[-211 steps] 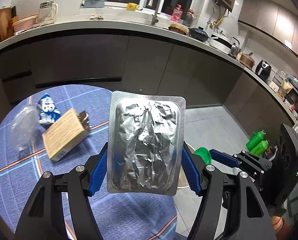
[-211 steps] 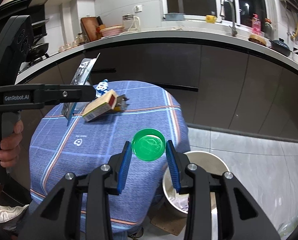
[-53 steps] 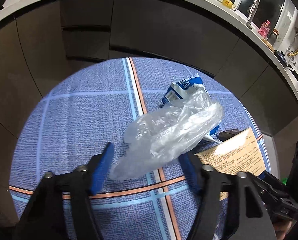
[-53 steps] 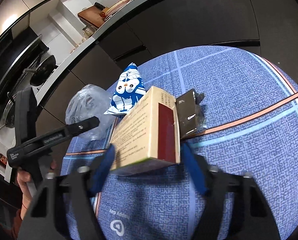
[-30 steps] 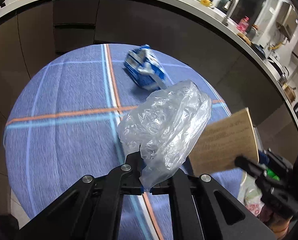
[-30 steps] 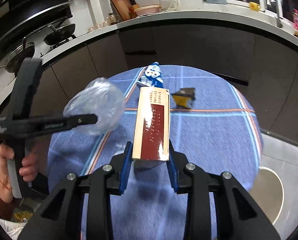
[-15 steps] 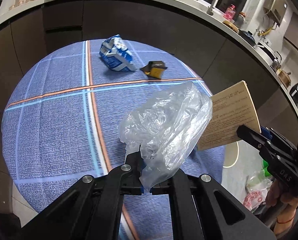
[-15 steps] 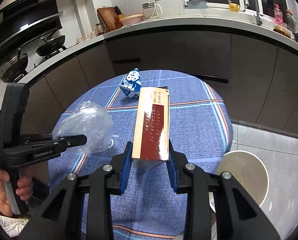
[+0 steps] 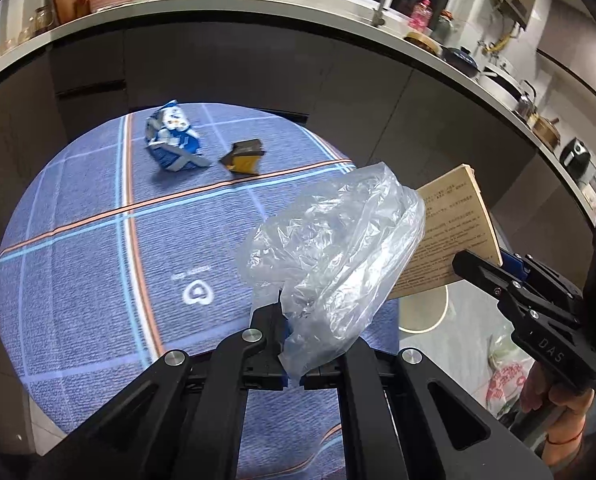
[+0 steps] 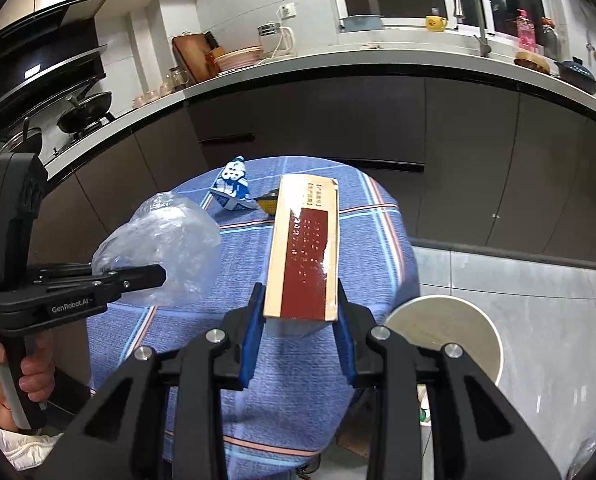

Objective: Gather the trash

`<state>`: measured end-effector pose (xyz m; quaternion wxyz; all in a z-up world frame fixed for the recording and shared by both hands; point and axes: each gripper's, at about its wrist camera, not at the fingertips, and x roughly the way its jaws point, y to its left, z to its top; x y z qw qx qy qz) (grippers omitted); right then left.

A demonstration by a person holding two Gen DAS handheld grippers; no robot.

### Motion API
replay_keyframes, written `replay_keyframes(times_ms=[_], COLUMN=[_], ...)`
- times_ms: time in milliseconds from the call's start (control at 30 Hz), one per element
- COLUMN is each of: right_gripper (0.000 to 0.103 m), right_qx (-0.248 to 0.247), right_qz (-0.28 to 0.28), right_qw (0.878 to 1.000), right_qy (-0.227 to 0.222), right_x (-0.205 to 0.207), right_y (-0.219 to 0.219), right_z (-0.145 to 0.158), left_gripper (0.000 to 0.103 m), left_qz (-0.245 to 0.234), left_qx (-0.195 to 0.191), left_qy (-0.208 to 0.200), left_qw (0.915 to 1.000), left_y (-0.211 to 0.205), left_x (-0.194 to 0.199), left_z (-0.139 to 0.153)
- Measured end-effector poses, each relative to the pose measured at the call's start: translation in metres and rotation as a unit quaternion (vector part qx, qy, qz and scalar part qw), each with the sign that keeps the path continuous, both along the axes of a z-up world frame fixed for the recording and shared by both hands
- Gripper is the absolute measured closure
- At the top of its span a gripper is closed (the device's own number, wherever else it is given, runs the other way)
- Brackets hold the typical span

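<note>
My left gripper (image 9: pixel 293 344) is shut on a crumpled clear plastic bag (image 9: pixel 338 248), which hangs above the blue checked tablecloth (image 9: pixel 97 272). In the right wrist view the same bag (image 10: pixel 165 248) bulges from the left gripper (image 10: pixel 159 276) at the left. The right gripper (image 10: pixel 300 320) is shut on a tan cardboard box with a dark red face (image 10: pixel 306 248), held upright over the table's right side. That box (image 9: pixel 450 232) also shows at the right of the left wrist view. A blue and white snack packet (image 9: pixel 171 140) and a small dark and yellow wrapper (image 9: pixel 243 156) lie at the table's far side.
A white round bin (image 10: pixel 446 340) stands on the grey tiled floor just right of the table. A plastic bag with red print (image 9: pixel 506 380) lies on the floor near it. Dark kitchen cabinets (image 10: pixel 378 120) under a white counter curve behind the table. A hand (image 10: pixel 29 368) grips the left handle.
Both grippers have drawn back from the far side of the table and risen, carrying the bag and the box toward the bin side. The packet and wrapper stayed where they were.
</note>
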<state>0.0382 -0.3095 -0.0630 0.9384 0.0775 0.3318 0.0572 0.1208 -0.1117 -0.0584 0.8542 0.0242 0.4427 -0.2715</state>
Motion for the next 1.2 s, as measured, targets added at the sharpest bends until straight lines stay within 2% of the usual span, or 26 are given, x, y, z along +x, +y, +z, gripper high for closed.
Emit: replay_keyframes(times_ms=[600,1200], right_gripper=[0.07,0.07], right_qx=[-0.002,0.016], right_qz=[-0.058,-0.097], right_qw=[0.998,0.995], right_qy=[0.009,0.017], right_x=[-0.027,-0.039], right_y=[-0.044,-0.078], right_z=[-0.009,-0.025], left_gripper=[0.101,0.101], left_qz=[-0.067,-0.102], left_qx=[0.018,0.04], left_qy=[-0.012,-0.018], left_qw=[0.9975,0.9938], left_y=[-0.072,-0.121], left_x=[-0.003,-0.005], left_z=[0.002,-0.002])
